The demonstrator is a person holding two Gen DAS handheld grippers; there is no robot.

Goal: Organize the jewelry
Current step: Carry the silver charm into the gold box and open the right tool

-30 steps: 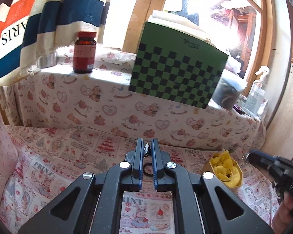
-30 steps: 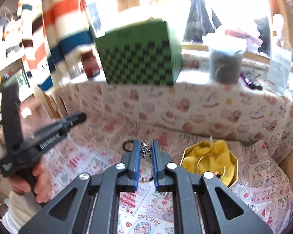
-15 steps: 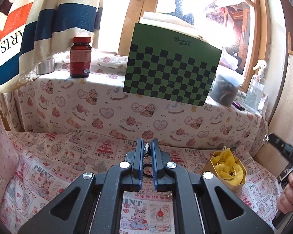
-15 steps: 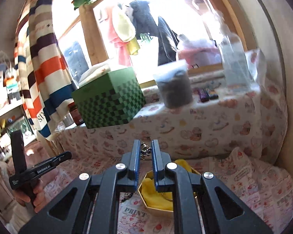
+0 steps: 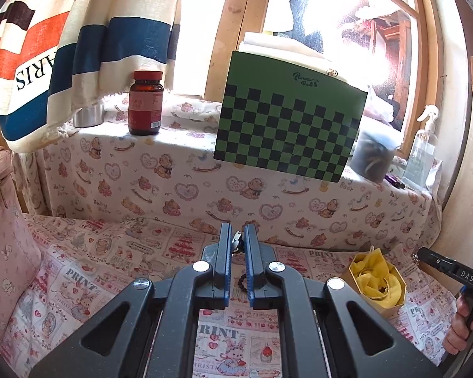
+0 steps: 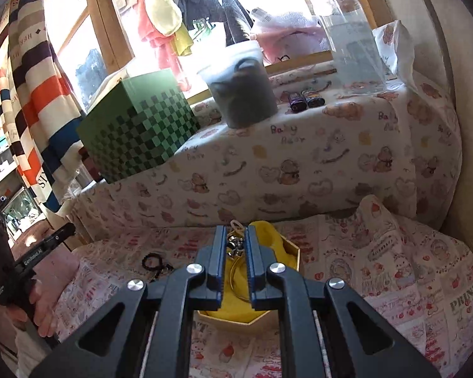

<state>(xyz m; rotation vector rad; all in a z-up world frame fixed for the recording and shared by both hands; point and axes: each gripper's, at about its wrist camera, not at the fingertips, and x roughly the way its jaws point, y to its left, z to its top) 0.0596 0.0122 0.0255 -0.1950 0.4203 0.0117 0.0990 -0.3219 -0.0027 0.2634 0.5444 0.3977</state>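
My right gripper [image 6: 235, 242] is shut on a small silver metal trinket [image 6: 234, 245] and holds it over the gold hexagonal box [image 6: 294, 253] lined with yellow cloth, where a thin gold bangle [image 6: 233, 274] lies. My left gripper [image 5: 237, 242] is shut on a small silver piece [image 5: 236, 239] above the printed cloth. A black bead bracelet [image 6: 152, 260] lies on the cloth left of the box; it also shows between the left fingers [image 5: 242, 281]. The box shows in the left wrist view [image 5: 378, 278] at the right.
A green checkered box [image 5: 287, 127], a brown pill bottle [image 5: 145, 104], a grey tub [image 6: 242, 91] and a clear spray bottle [image 5: 424, 145] stand on the raised ledge behind. A striped curtain [image 5: 78, 37] hangs at left. A pink bag [image 5: 3, 220] sits at far left.
My right gripper has swung right and come over the yellow-lined box with the trinket in it. The left gripper has stayed almost still, tilting up slightly.
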